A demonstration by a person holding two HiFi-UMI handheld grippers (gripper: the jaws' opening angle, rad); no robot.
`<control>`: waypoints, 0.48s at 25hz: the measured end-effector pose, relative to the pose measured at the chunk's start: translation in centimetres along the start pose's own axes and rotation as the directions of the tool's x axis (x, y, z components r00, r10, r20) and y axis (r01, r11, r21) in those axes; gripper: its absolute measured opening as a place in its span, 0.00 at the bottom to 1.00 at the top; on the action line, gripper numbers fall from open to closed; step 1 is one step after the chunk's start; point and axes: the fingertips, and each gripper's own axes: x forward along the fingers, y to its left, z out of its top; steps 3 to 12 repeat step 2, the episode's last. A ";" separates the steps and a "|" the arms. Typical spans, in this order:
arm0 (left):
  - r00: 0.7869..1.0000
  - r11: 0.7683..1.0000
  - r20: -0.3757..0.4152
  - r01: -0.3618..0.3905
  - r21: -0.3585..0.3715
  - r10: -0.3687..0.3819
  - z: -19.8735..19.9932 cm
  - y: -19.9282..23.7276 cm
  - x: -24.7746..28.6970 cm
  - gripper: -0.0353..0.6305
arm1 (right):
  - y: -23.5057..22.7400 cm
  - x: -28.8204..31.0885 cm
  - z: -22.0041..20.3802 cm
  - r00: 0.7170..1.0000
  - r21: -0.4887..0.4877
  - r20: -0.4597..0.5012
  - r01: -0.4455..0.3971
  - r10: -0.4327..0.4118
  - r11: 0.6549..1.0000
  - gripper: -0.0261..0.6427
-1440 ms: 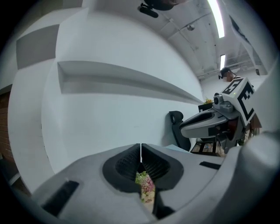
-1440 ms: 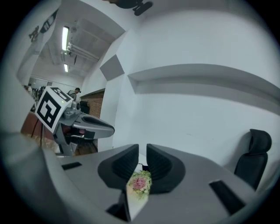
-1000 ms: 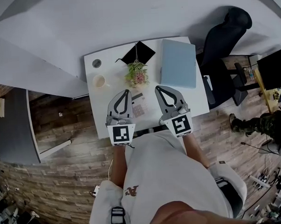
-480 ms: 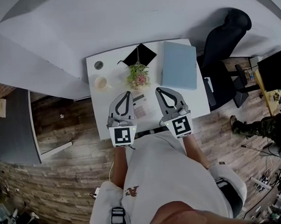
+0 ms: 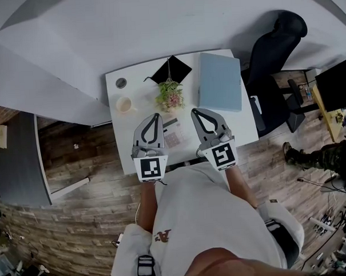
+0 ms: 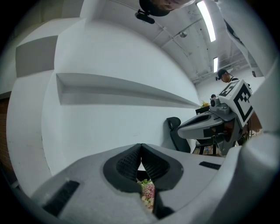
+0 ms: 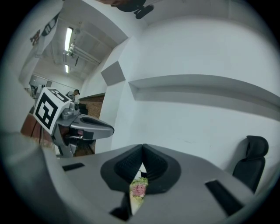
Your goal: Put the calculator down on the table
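The calculator (image 5: 172, 133) looked a light, stiff slab, likely smooth plastic that could slide, so its two long edges seemed the best place to pinch, clear of the keys. It seemed pale with a dark strip at the far end, though small in the head view. It lay flat on the table (image 5: 241, 126), with the left gripper (image 5: 154, 116) at its 9 o'clock and the right gripper (image 5: 195, 112) at 3 o'clock, both clenched on nothing
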 end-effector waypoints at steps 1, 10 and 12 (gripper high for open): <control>1.000 1.000 0.002 0.001 0.003 -0.001 -0.1 0.1 0.0 0.06 | 0.0 0.0 0.0 1.000 -0.002 0.003 0.001 -0.001 1.000 0.05; 1.000 1.000 0.005 0.002 0.008 -0.002 -0.1 0.1 -0.1 0.06 | 0.1 0.0 0.0 1.000 -0.003 0.006 0.001 -0.001 1.000 0.05; 1.000 1.000 0.005 0.002 0.008 -0.002 -0.1 0.1 -0.1 0.06 | 0.1 0.0 0.0 1.000 -0.003 0.006 0.001 -0.001 1.000 0.05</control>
